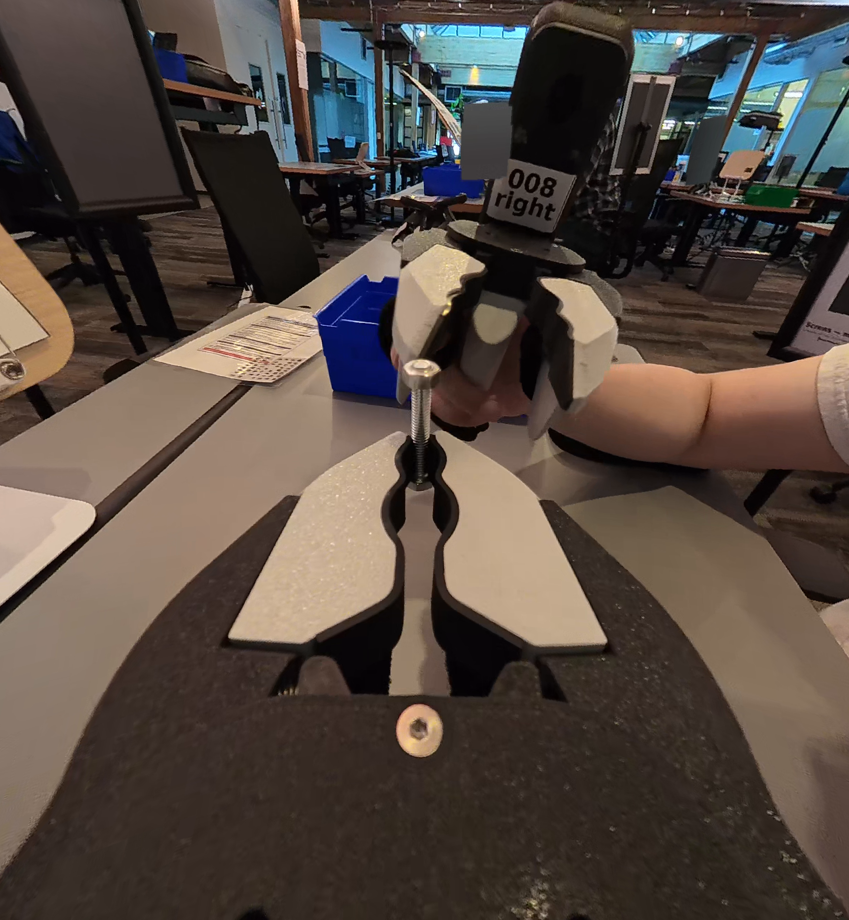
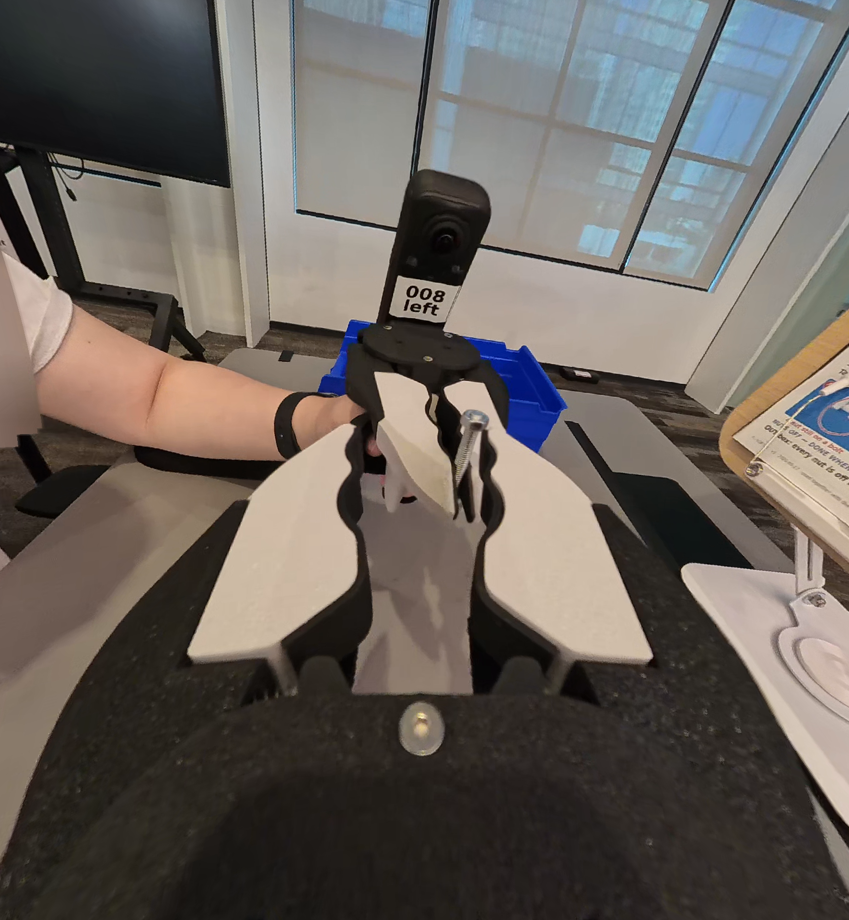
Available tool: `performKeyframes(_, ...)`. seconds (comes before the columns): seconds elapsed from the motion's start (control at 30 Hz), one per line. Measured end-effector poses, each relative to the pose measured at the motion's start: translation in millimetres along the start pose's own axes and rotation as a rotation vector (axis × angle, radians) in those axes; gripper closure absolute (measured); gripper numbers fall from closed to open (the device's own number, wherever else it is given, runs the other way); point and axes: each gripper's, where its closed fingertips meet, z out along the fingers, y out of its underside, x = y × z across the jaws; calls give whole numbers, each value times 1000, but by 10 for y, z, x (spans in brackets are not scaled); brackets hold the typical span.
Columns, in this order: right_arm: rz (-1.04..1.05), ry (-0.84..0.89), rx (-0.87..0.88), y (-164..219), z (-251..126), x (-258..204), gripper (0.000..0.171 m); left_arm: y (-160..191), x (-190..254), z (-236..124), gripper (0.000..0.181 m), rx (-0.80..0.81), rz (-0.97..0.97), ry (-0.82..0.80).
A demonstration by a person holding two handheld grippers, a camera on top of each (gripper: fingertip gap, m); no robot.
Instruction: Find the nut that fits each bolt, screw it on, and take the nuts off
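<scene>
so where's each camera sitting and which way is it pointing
Left wrist view: sits on the left tongs, looking along the grey table into an office; these tongs grip the bolt, a nut low on its thread; the right tongs and a forearm face it.
Right wrist view: sits on the open right tongs, facing windows; a forearm shows.
Shared: bolt, left tongs, blue bin.
</scene>
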Motion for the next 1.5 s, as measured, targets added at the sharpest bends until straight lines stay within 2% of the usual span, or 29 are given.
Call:
performKeyframes(0.33, -26, -13, -22, 51, 108, -82, 118, 71, 107, 94, 177, -37, 20, 33)
performKeyframes(0.53, 10, 5, 0, -9, 13, -1, 126, -17, 38, 18, 177, 8, -6, 14)
performKeyframes(0.73, 4, 11, 0, 20, 90, -29, 118, 45, 126, 86, 177, -18, -2, 56)
performKeyframes(0.9, -28, -1, -35, 53, 122, -78, 115, 40, 90, 73, 177, -22, 9, 30)
performKeyframes(1.03, -14, 7, -15, -13, 23, -22, 126, -38, 9, -10, 177, 19, -20, 10)
performKeyframes(1.17, 2, 35, 18, -50, 8, 34, 120, -12, 48, 24, 177, 12, -28, 34)
performKeyframes(1.37, -22, -8, -32, 39, 122, -86, 114, 43, 108, 88, 177, -22, 1, 43)
performKeyframes(1.5, -27, 10, -32, 1, 49, -35, 119, -17, 16, 7, 177, 8, -15, 13)
